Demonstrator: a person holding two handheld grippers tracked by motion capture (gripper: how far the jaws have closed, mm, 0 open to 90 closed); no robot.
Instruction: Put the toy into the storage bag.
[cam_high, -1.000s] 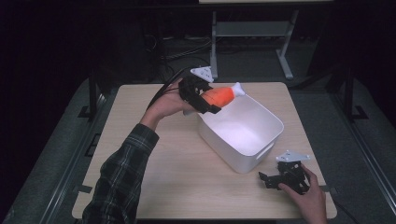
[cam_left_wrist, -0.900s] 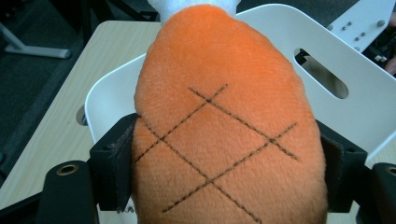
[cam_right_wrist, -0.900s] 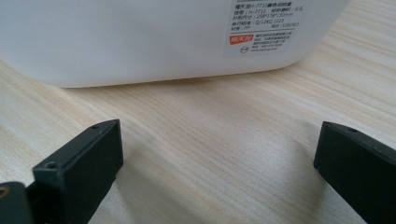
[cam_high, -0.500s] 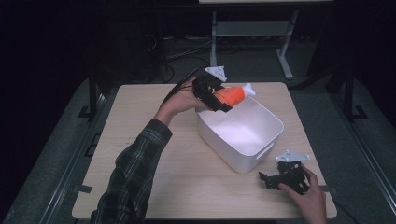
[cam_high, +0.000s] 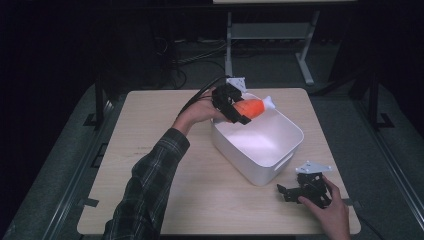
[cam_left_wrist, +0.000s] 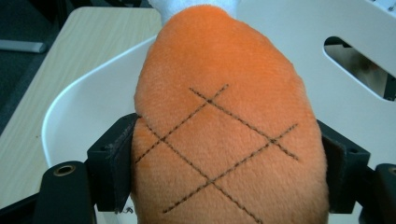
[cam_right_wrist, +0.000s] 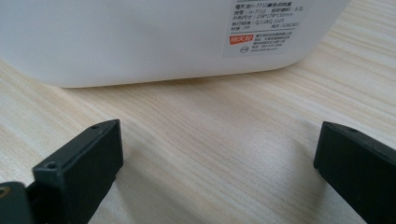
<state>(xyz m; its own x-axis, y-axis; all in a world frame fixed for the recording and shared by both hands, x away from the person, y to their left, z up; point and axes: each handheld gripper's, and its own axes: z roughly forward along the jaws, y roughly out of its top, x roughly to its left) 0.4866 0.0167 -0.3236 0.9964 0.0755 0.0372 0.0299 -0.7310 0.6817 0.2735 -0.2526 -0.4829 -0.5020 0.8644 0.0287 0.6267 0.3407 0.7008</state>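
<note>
One plush toy, orange with stitched crosshatch lines and a white tip (cam_high: 251, 107), clamped between the left tongs (cam_high: 233, 106), pads pressing on both of its sides in the left gripper view (cam_left_wrist: 224, 140). Held in the air over the far corner of the white plastic bin (cam_high: 295, 131), above the rim, not yet inside. Compared with a second ago: carried from just outside the bin's left wall across that wall and a little lower, white tip now pointing toward the far right. Bin interior (cam_left_wrist: 88, 116) visible just beyond and below the toy, with a handle cut-out at the upper right of that view. Judged as the placing step nearly complete: only a short drop and a release left before the toy lies in the bin.

Right tongs (cam_high: 306, 190) resting on the counter (cam_high: 150, 150) near the bin's near corner, spread wide with nothing between them, only bare wood grain and the bin's labelled outer wall (cam_right_wrist: 140, 42) ahead. No change there from a second ago.
</note>
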